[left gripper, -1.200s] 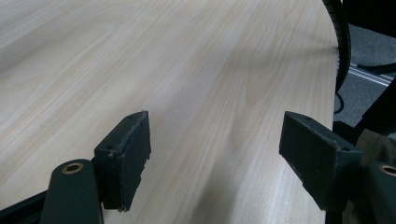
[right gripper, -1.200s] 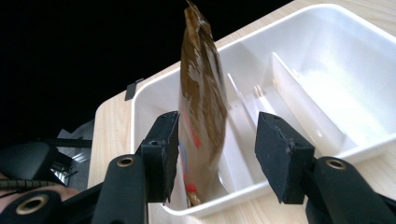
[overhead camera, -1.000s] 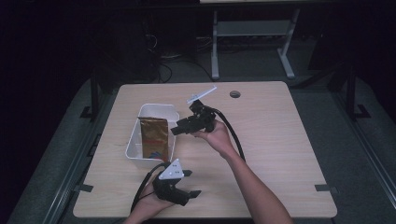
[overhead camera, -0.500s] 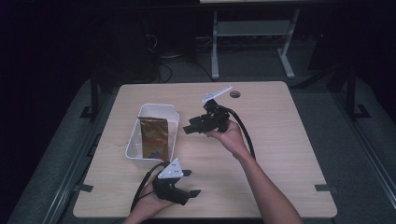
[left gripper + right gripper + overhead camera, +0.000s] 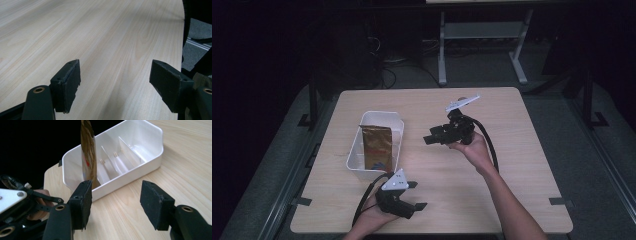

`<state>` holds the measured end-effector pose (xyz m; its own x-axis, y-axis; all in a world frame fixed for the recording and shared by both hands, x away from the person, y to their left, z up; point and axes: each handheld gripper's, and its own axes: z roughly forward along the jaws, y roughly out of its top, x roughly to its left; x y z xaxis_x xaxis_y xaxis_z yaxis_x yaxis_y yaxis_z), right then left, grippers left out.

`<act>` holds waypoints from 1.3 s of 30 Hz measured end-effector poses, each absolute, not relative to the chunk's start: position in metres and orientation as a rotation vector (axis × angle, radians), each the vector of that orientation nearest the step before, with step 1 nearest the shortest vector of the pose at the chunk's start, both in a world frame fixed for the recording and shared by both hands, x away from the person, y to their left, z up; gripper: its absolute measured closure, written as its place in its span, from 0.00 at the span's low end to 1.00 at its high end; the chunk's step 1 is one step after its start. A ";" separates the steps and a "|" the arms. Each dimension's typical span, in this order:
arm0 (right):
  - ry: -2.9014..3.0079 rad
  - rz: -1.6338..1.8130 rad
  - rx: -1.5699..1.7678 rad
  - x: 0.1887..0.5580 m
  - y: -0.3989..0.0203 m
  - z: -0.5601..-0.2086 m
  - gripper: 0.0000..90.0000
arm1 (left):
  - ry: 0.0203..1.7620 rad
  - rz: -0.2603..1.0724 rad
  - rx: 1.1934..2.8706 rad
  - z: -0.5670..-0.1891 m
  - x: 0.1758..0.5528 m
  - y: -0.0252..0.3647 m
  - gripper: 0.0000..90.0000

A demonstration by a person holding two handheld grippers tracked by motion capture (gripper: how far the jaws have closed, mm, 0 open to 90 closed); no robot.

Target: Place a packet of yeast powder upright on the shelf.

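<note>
A white divided bin (image 5: 382, 116) stands on the left half of the wooden table (image 5: 522, 150). A brown and gold packet (image 5: 376, 145) stands upright in its near compartment. My right gripper (image 5: 430, 136) hovers over the table's middle, to the right of the bin and pointing at it. Its jaws have just been opening and nothing is between them. In the right gripper view the packet (image 5: 88, 157) rises from the bin (image 5: 150, 157) beyond the open right gripper (image 5: 115, 202). My left gripper (image 5: 418, 195) rests near the front edge, open over bare wood (image 5: 100, 37).
The bin's other compartments (image 5: 125, 157) hold nothing. Dark floor surrounds the table, and a metal frame (image 5: 482, 35) stands behind it. The table's right edge (image 5: 182, 30) is close to the left gripper's jaws.
My right gripper has drawn away from the bin toward the right and slightly nearer, with nothing in its jaws. The packet stays in the bin. The left gripper has kept still.
</note>
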<state>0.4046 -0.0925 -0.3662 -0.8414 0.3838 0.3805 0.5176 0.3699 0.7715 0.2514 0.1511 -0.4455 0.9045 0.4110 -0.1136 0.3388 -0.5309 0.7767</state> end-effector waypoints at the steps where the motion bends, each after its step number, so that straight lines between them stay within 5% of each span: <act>1: -2.484 -1.472 -0.831 0.404 -0.094 -0.366 0.47 | 0.534 0.104 2.176 -0.445 0.251 0.151 0.27; 39: -2.395 -1.456 -1.036 0.373 -0.185 -0.413 0.43 | 0.566 0.083 2.148 -0.447 0.258 0.152 0.27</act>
<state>0.3733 -0.1847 -0.4128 -0.7491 0.4783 0.4584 0.6272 0.2890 0.7233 0.2577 0.1518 -0.4474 0.8935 0.4253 -0.1442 0.3658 -0.5029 0.7831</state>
